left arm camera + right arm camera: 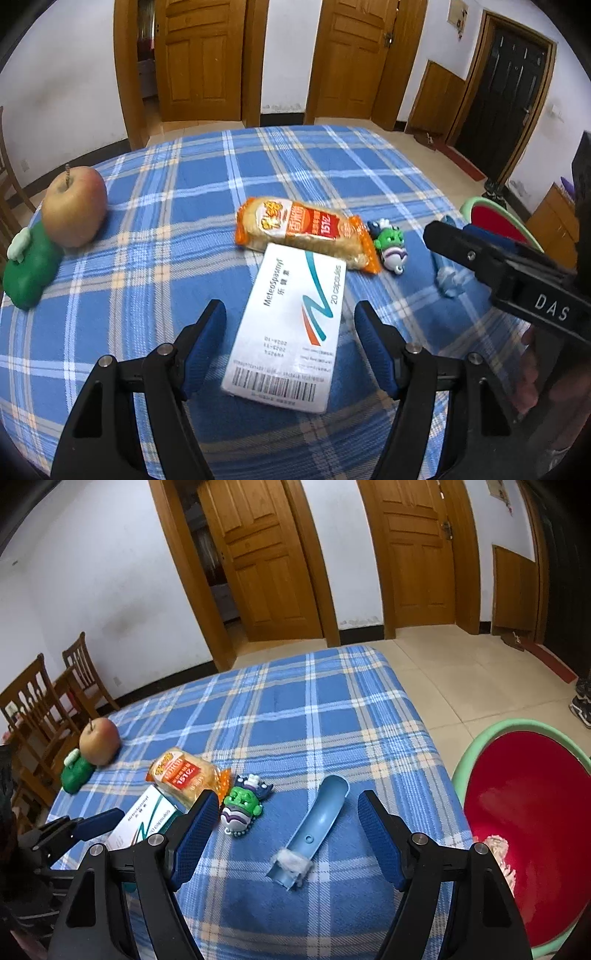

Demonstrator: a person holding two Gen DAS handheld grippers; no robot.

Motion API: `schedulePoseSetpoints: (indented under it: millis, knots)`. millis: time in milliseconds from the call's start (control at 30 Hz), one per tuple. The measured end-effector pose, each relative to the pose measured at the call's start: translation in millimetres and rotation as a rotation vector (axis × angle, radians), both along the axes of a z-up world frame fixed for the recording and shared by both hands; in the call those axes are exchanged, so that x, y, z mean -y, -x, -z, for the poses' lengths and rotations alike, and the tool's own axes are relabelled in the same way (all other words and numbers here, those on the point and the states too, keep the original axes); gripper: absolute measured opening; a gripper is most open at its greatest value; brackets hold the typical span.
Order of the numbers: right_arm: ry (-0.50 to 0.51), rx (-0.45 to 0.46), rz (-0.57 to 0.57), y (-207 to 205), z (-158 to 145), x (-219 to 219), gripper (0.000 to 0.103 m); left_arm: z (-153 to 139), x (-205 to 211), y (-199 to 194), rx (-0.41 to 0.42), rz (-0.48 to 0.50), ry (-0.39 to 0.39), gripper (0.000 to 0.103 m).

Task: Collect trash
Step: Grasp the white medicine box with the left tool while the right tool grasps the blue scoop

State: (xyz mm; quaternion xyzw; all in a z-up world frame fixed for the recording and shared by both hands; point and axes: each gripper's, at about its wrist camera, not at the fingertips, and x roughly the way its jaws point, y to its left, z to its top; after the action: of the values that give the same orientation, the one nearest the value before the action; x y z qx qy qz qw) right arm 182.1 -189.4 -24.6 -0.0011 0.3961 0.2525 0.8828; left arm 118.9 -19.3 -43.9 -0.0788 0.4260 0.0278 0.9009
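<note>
The left gripper (290, 314) is wide open around the white medicine box (291, 325), which lies flat at 6 o'clock from the bread packet (303, 230). The pads may slip on the thin box. The right gripper (286, 805), also wide open and empty, frames the blue plastic piece (317, 819), which could slide off toward the red bin (535, 812) at 3 o'clock

Tablecloth (295, 709) was woven cloth, matt, blue plaid. Medicine box (291, 332) was smooth white card, slight sheen. Bread wrapper (306, 229) was glossy plastic film. Blue scoop piece (321, 819) was smooth plastic. Basin (524, 805) at 3 o'clock was glossy red plastic. Doors (266, 561) were varnished wood.
</note>
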Motion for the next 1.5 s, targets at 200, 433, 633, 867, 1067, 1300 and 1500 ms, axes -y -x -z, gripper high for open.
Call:
schedulePoseSetpoints:
  millis: [200,433,633,867,1067,1300,1500]
  knots:
    - [0.015,-0.010,-0.009,0.1,1.5,-3.0,0.078,0.7,0.0,1.8,0.006,0.000,0.001,0.071]
    - [0.063,-0.046,-0.010,-4.3,8.3,-9.7,0.078,1.6,-2.3,0.6,-0.004,-0.010,0.005,0.070]
    - [0.099,-0.031,-0.027,-1.4,9.3,-16.4,0.078,-7.1,-7.2,7.8,0.063,-0.001,0.060,0.054]
    - [0.106,-0.043,-0.029,-2.0,11.9,-18.2,0.078,-15.4,-12.6,11.7,0.105,-0.016,0.082,0.055]
    - [0.122,-0.063,-0.028,-3.4,15.5,-20.1,0.078,-12.7,-15.3,11.1,0.087,-0.031,0.092,0.055]
    - [0.142,-0.060,-0.029,-2.0,16.7,-23.3,0.078,-9.3,-14.7,10.3,0.076,-0.033,0.090,0.055]
    - [0.179,-0.050,-0.033,1.5,17.2,-26.5,0.078,-6.8,-15.9,9.2,0.067,-0.040,0.091,0.055]
